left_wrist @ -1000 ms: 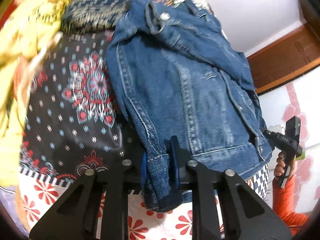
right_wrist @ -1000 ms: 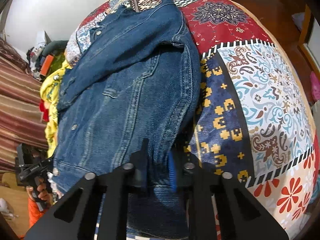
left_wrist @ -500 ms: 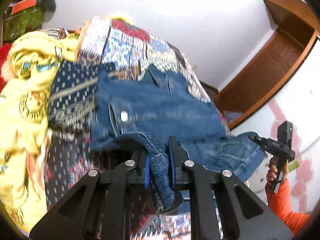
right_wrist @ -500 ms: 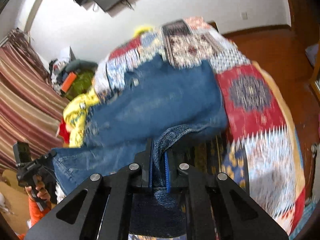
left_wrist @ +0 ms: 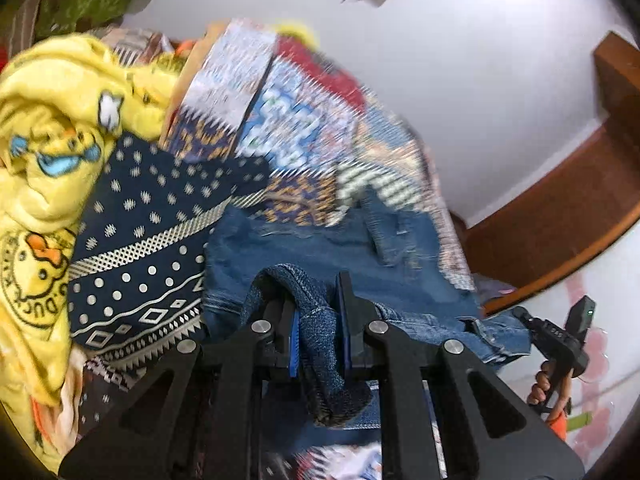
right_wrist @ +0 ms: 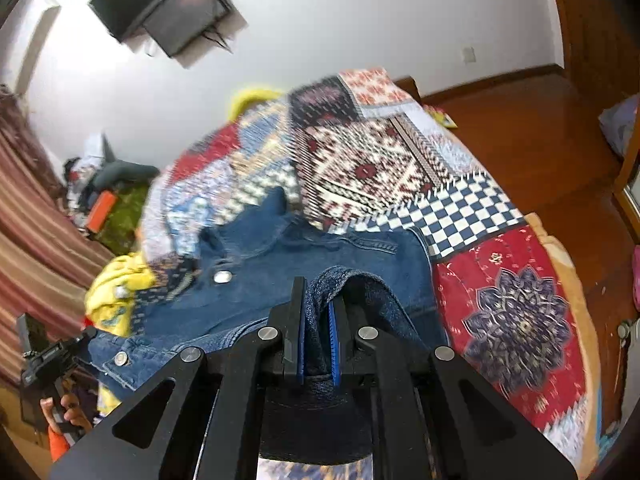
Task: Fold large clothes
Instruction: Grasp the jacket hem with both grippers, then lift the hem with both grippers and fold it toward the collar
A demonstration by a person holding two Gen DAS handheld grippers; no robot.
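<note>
While both claws pinch folds of denim, the jacket (right_wrist: 304,272) lies across a patchwork bed (right_wrist: 516,320), its long axis running left to right, collar toward the far side. Left claw (left_wrist: 318,332) clamps a hem fold; right claw (right_wrist: 316,340) clamps another, each pressed onto cloth. Left of the jacket sits a navy dotted cloth (left_wrist: 144,264) and a yellow garment (left_wrist: 40,184) with a duck print; its writing reads partly "DUCK". Motion blur smears the far bedding.
</note>
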